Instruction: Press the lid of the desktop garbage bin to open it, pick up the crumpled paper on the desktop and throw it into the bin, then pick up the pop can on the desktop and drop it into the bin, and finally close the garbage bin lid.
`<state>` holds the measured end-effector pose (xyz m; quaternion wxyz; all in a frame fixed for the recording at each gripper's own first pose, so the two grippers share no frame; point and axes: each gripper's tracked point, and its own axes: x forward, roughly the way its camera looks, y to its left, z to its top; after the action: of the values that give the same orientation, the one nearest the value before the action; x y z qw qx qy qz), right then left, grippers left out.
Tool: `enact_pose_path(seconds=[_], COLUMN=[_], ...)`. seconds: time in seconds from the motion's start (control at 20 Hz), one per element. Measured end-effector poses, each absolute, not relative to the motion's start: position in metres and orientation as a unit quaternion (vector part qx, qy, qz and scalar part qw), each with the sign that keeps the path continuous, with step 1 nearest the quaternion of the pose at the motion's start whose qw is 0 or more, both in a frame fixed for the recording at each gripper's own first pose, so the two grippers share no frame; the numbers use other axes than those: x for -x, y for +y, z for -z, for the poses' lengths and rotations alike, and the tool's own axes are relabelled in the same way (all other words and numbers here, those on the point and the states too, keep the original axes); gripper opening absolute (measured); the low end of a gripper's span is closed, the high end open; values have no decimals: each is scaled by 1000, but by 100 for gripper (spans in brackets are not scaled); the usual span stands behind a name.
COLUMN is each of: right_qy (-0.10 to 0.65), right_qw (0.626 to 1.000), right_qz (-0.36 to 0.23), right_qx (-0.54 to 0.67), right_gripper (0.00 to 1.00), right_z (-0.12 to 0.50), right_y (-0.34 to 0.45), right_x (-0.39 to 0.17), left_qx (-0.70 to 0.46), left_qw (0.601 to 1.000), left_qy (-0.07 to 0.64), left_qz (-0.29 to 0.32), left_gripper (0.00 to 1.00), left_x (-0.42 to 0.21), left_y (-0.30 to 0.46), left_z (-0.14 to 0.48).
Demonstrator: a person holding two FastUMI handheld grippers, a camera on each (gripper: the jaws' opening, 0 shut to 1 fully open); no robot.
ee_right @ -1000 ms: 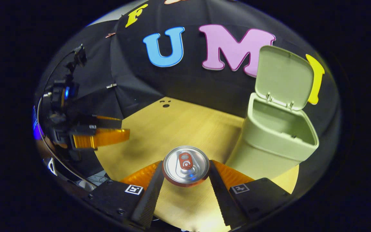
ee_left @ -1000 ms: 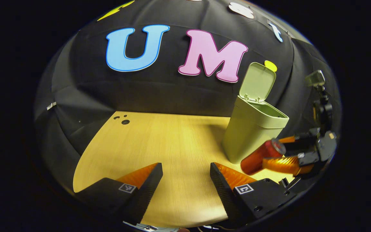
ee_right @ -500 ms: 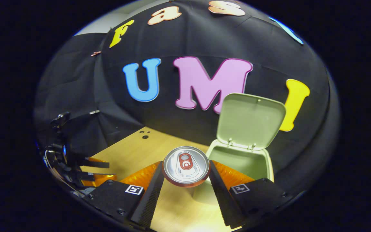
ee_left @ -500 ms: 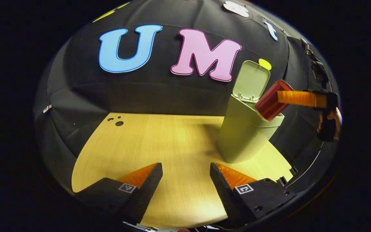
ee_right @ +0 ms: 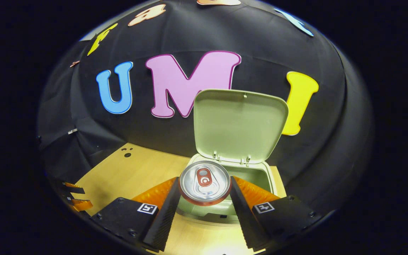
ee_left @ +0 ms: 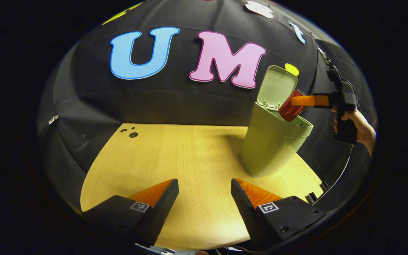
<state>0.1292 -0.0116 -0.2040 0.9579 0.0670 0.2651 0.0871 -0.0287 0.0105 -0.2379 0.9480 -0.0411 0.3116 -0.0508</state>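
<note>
The right gripper [ee_right: 204,198] is pinching the pop can [ee_right: 204,182] between its two fingers [ee_right: 166,209], one pressing on each side of the can, and in the right gripper view the can's silver top with its pull tab is facing straight at the camera. The can is hanging right over the open mouth of the garbage bin [ee_right: 260,177], with the bin's lid [ee_right: 239,124] standing upright just behind it, hinged at the back rim. From the left gripper view, the same scene is playing out farther off on the right: the pop can [ee_left: 290,108] is sitting tilted at the bin's opening, its lower end dipping to the rim, gripped by the right gripper [ee_left: 301,101], which a hand [ee_left: 354,124] is holding by its handle. The garbage bin [ee_left: 271,145] is standing on the wooden surface [ee_left: 190,159] near its right edge, and its lid [ee_left: 276,86] is propped open against the dark wall cloth. The left gripper [ee_left: 204,193] is hovering low over the near part of the surface, its fingers [ee_left: 165,202] spread wide apart with nothing between them but bare wood. It is staying well apart from the bin. In the right gripper view, the left gripper [ee_right: 74,196] is peeking in at the lower left edge, above the surface [ee_right: 136,170].
</note>
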Motion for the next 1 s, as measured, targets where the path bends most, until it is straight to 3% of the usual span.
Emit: enact_pose_path(seconds=[1.0], right_qy=[302], right_qw=[945], right_qz=[-79], right_qx=[-100], right_gripper=[84], right_z=[239], right_y=[-7], right_x=[-123], left_qx=[41], left_qw=[946], left_qy=[318], left_qz=[45], left_gripper=[95], left_x=[30], left_y=[12], left_z=[242])
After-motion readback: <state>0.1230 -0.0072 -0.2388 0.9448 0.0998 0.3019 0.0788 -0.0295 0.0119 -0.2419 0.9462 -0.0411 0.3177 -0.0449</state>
